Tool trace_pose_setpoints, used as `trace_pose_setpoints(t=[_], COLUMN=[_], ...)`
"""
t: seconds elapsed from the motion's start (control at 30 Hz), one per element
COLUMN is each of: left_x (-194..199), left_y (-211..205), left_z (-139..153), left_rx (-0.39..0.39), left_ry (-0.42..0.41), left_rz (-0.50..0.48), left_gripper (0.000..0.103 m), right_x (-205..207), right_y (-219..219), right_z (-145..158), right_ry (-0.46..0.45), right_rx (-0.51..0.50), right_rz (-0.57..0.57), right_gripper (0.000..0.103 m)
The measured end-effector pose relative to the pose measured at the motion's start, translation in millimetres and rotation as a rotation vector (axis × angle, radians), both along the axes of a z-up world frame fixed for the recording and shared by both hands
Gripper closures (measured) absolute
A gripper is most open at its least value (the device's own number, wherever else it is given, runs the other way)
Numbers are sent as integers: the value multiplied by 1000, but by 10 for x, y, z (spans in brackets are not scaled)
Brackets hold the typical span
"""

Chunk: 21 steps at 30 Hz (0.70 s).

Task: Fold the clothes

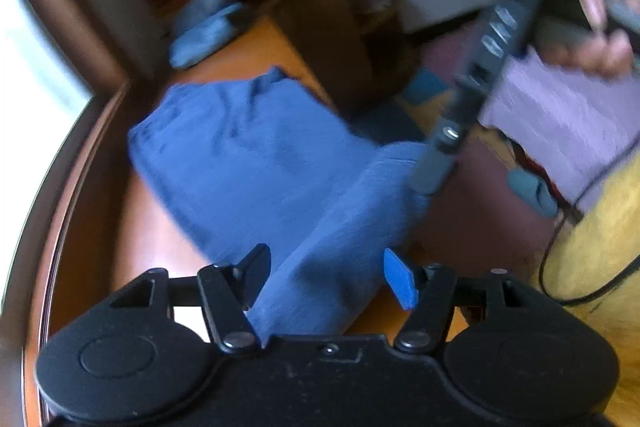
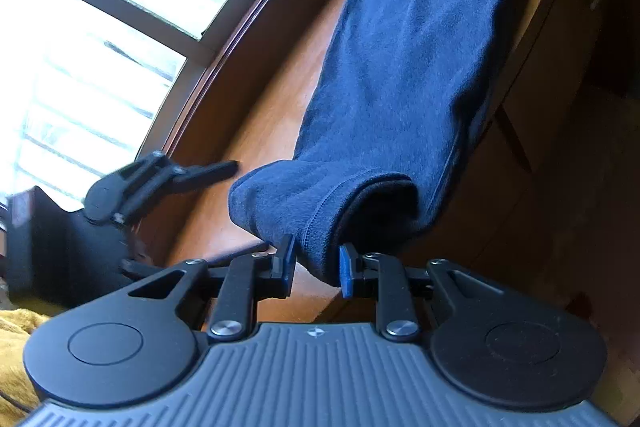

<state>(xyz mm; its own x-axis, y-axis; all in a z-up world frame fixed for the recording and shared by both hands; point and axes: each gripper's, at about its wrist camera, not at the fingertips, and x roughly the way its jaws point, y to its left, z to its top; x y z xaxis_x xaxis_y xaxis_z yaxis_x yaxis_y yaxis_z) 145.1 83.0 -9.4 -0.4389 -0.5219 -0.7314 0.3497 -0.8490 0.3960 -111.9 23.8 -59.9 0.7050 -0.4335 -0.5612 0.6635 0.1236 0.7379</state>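
A blue garment (image 2: pixel 408 67), seemingly a pair of soft trousers, lies stretched along a round wooden tabletop (image 2: pixel 248 115), its waistband toward the far edge and its hem end hanging over the near edge. The right gripper (image 2: pixel 316 267) has its fingers closed on the hem of that near end, the cloth pinched between the two pads and lifted a little off the wood. The left gripper (image 1: pixel 326 277) sits over another part of the same cloth; in the left wrist view a band of blue fabric runs between its fingers, but they stand apart and do not appear to press on it, so the left gripper reads as open. The step in hand looks like the first lengthwise fold: one end of the garment is gathered up, ready to be carried over the rest. The next move probably calls for the left fingers to close on their share of the hem, then for both grippers to travel together toward the far edge and lay the hem end on the waistband, keeping the cloth taut and level so it does not bunch. Counted: one blue garment on the tabletop, two grippers, and one tabletop. Beyond the far edge, a blurred blue bundle (image 1: pixel 204 35) rests on another surface; what it is cannot be told. The person's hand (image 1: pixel 600 15) holds the right gripper, above a yellow sleeve (image 1: pixel 600 247).
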Motion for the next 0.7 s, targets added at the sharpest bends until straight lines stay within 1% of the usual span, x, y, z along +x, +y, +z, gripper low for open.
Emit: trace_pose_setpoints(t=[0.07, 0.1, 0.17, 0.2, 0.23, 0.27, 0.3, 0.33, 0.4, 0.43, 0.47, 0.5, 0.53, 0.63, 0.67, 0.7], left_x=[-81, -109, -121, -111, -98, -88, -91, -90, -125, -147, -159, -168, -169, -168, -176, -183], left_y=[-62, -107, -203, -237, -267, -289, -314, -341, -346, -340, -343, -347, -352, -341, -341, -341], left_z=[-106, -145, -163, -153, -139, -125, -119, -112, -110, -109, -106, -102, -97, -69, -65, -60], left_rx=[15, 35, 95, 119, 141, 156, 169, 184, 202, 207, 210, 215, 221, 233, 236, 237], left_ry=[-27, -36, -31, -22, -12, -5, 0, 5, 11, 12, 10, 8, 7, 1, -2, -5], left_rz=[-14, -8, 11, 20, 27, 32, 38, 45, 55, 58, 60, 62, 64, 73, 76, 82], left_gripper=[42, 53, 61, 63, 64, 64, 64, 64, 64, 64, 64, 64, 64, 64, 64, 63], right_x=[-14, -20, -18, -12, -8, -16, 0, 17, 126, 212, 306, 400, 484, 645, 665, 660], right_y=[-33, -46, -34, -4, 29, 90, 181, 272, 437, 515, 563, 594, 600, 503, 447, 395], right_z=[31, 46, 100, 155, 209, 267, 326, 383, 398, 361, 304, 222, 130, -96, -146, -165], right_ry=[13, 20, 52, 88, 125, 174, 250, 327, 506, 600, 684, 750, 796, 824, 824, 808], right_rx=[-6, -10, -39, -79, -119, -176, -258, -340, -530, -622, -693, -749, -789, -863, -886, -901], right_rz=[-3, -5, -2, 9, 20, 27, 38, 50, 125, 190, 252, 304, 352, 425, 426, 421], right_gripper=[80, 80, 78, 75, 61, 50, 29, 18, 16, 16, 16, 16, 16, 18, 20, 24])
